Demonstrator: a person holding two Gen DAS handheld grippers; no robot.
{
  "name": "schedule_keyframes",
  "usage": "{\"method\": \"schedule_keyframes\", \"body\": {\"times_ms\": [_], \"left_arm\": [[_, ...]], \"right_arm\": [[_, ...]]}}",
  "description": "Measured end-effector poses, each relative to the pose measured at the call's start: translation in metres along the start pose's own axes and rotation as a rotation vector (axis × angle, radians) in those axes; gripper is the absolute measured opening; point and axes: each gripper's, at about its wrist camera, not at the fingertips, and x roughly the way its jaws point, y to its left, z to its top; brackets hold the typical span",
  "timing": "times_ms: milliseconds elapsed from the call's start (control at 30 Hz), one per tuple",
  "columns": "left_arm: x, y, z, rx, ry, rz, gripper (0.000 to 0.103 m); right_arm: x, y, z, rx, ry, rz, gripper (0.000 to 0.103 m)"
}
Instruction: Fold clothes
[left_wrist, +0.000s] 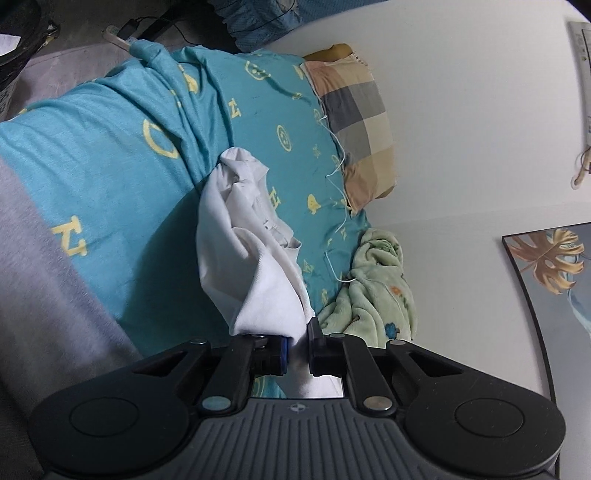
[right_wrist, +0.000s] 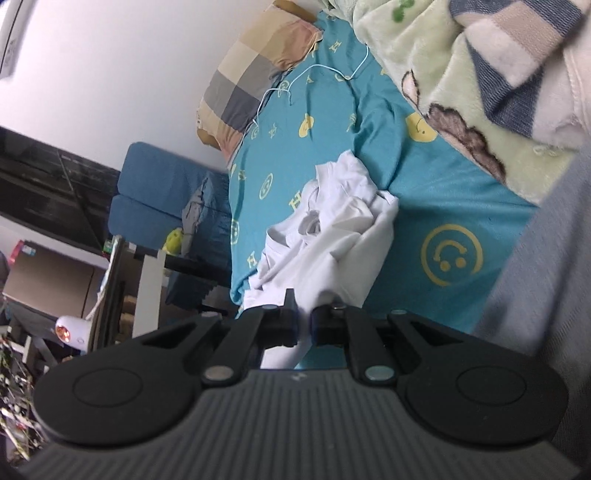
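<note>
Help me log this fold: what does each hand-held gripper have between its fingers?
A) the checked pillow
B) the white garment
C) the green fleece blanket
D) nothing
B: white garment cloth runs between the closed fingers of the left hand-held gripper and the right hand-held gripper alike.

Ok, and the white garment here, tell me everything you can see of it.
The white garment is plain, soft knit, apparently a T-shirt with a ribbed neckline. It is bunched and creased, not yet folded. The left gripper and right gripper each pinch an edge, so it drapes away from them, its far end resting on the turquoise bedsheet.
</note>
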Motion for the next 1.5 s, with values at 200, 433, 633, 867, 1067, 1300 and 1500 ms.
{"method": "schedule_keyframes", "body": {"times_ms": [200,433,633,867,1067,1300,1500], "left_arm": [[0.046,-0.02,0.041,-0.039,-0.017,-0.012,0.011],[0.131,-0.029,0.104,-0.099,-0.007,0.038,0.012],[0.225,-0.007,0.162,-0.105,0.027,0.098,0.012],[0.288,0.034,0.193,-0.091,0.087,0.172,0.013],[0.295,0.033,0.197,-0.014,0.091,0.169,0.016],[0.278,-0.015,0.169,0.37,0.008,0.221,0.053],[0.292,-0.047,0.14,0.724,-0.034,0.326,0.059]], "right_arm": [[0.05,0.02,0.038,0.052,-0.01,-0.001,0.01],[0.141,0.025,0.091,0.111,-0.001,-0.059,0.01],[0.226,0.003,0.13,0.126,0.034,-0.122,0.01],[0.291,-0.027,0.148,0.108,0.087,-0.144,0.011],[0.296,-0.036,0.148,0.103,0.097,-0.109,0.013],[0.271,0.001,0.131,-0.193,0.06,0.002,0.062],[0.27,0.042,0.116,-0.532,0.014,-0.009,0.061]]}}
